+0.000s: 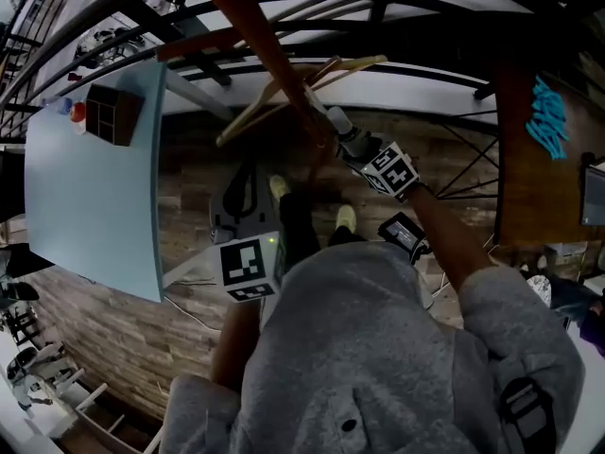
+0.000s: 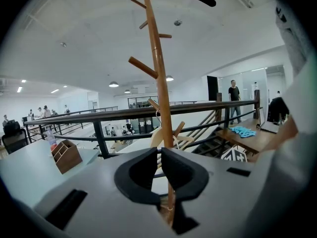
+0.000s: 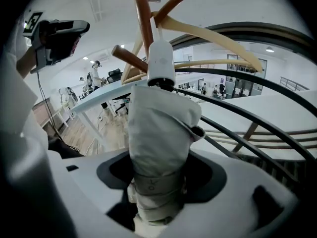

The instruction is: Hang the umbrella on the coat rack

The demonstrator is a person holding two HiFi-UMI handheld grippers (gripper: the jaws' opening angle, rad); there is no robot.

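The brown wooden coat rack (image 1: 253,25) rises right in front of me, its pegs showing in the left gripper view (image 2: 158,73) and the right gripper view (image 3: 141,14). My right gripper (image 3: 158,173) is shut on a folded cream umbrella (image 3: 159,128), whose white end cap sits close to a peg. In the head view the umbrella (image 1: 342,129) points at the pole from the right gripper (image 1: 364,149). My left gripper (image 1: 241,201) is lower and to the left, jaws shut on nothing (image 2: 158,168), aimed at the pole.
Light wooden hangers (image 1: 284,93) hang on the rack (image 3: 213,36). A pale blue table (image 1: 85,187) with a wooden organiser box (image 2: 66,156) stands left. A black railing (image 2: 99,115) runs behind the rack. A wooden bench with a blue cloth (image 1: 548,112) is on the right.
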